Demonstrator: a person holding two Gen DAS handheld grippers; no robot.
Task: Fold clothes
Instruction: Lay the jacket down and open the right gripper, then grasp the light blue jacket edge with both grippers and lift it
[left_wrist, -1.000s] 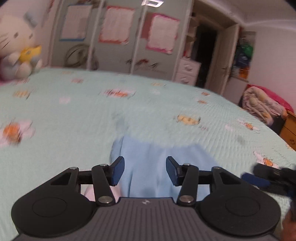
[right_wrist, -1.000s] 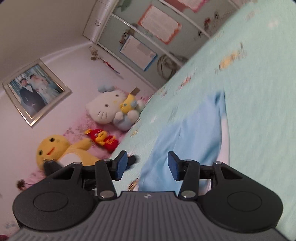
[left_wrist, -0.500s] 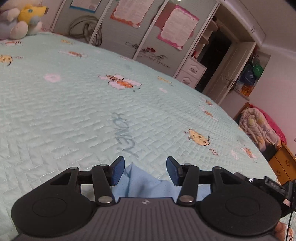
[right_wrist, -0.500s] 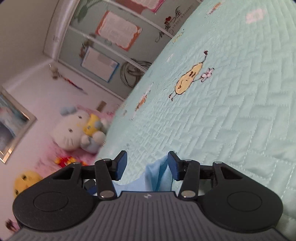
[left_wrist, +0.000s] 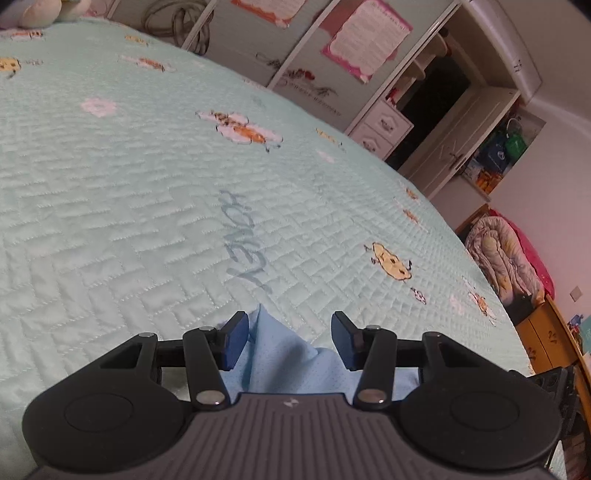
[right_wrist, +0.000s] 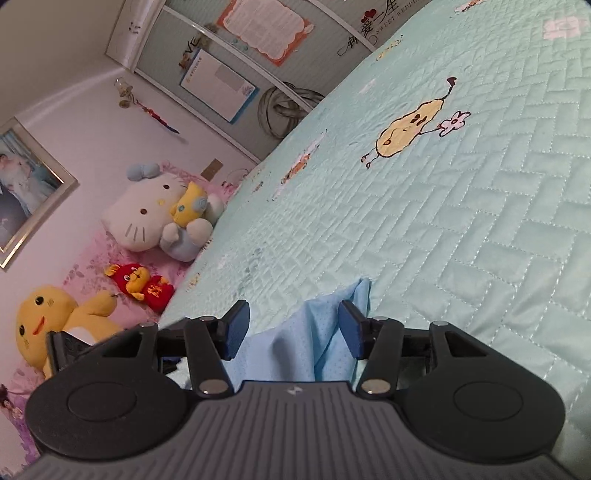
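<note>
Mint quilted bedspread (left_wrist: 147, 206) fills the bed, plush toys (right_wrist: 159, 214) off at ten o'clock. Left hand-held gripper (left_wrist: 288, 341) spreads wide over a raised corner of the light blue garment (left_wrist: 280, 354). Right hand-held gripper (right_wrist: 293, 328) spreads wide too, blue cloth bunched between its fingers at six o'clock.

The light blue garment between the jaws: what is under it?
Under the light blue garment lies the mint green quilted bedspread, visible all around it. Both grippers, left and right, cover its near part, so anything beneath there is hidden.
</note>
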